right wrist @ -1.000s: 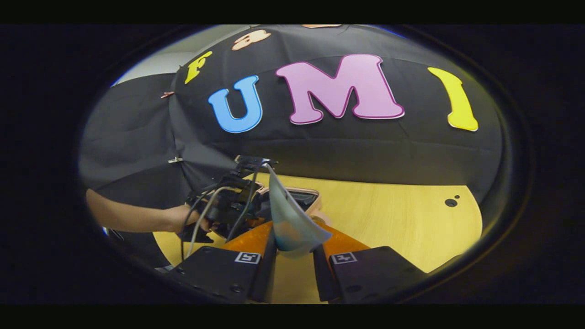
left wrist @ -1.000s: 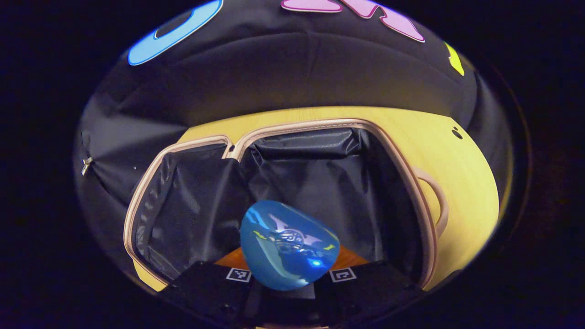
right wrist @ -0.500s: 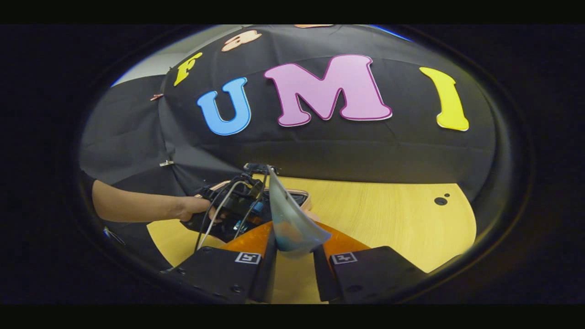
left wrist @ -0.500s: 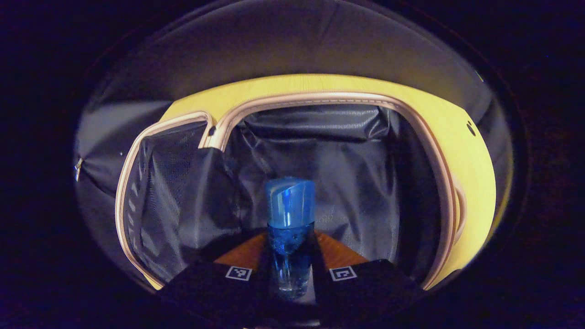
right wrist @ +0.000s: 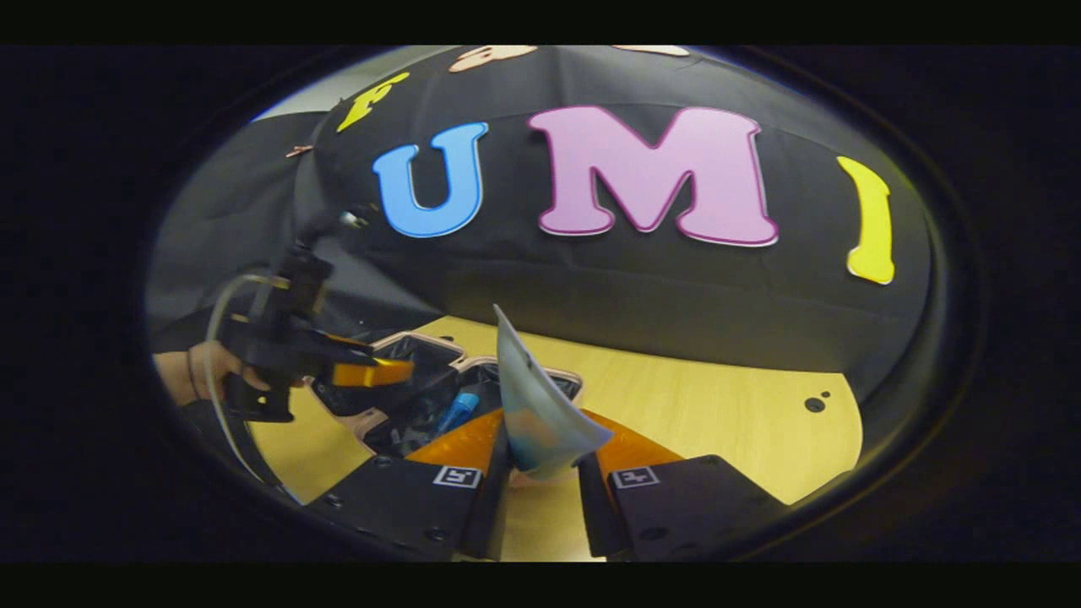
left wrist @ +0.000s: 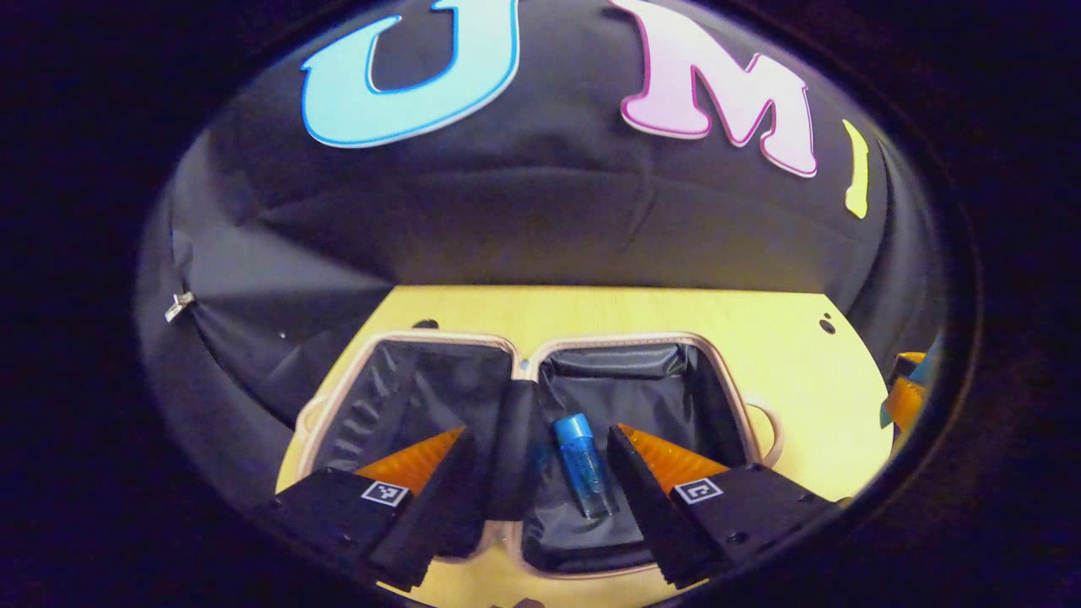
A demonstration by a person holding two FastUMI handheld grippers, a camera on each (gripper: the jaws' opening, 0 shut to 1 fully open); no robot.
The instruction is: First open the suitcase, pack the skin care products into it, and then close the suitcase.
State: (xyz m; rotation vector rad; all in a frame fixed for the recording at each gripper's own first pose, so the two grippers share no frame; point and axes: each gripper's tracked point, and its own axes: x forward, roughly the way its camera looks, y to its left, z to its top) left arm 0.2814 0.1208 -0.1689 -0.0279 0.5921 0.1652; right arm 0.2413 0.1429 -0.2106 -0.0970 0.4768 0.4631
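The suitcase lies open flat on the yellow table, both halves lined in black. A blue bottle lies in its right half. My left gripper hangs open above the case, nothing between its fingers. In the right gripper view, my right gripper is shut on a pale tube that stands up between its fingers. The same view has the suitcase beyond, the blue bottle inside it, and the left gripper raised over it in a hand.
The yellow wooden table extends to the right of the case, with small dark holes near its far right edge. The black cloth wall stands close behind the table. Part of the other gripper shows at the right rim of the left gripper view.
The left gripper has opened, let the blue bottle go into the right half of the case, and risen away. The right gripper still holds the tube.
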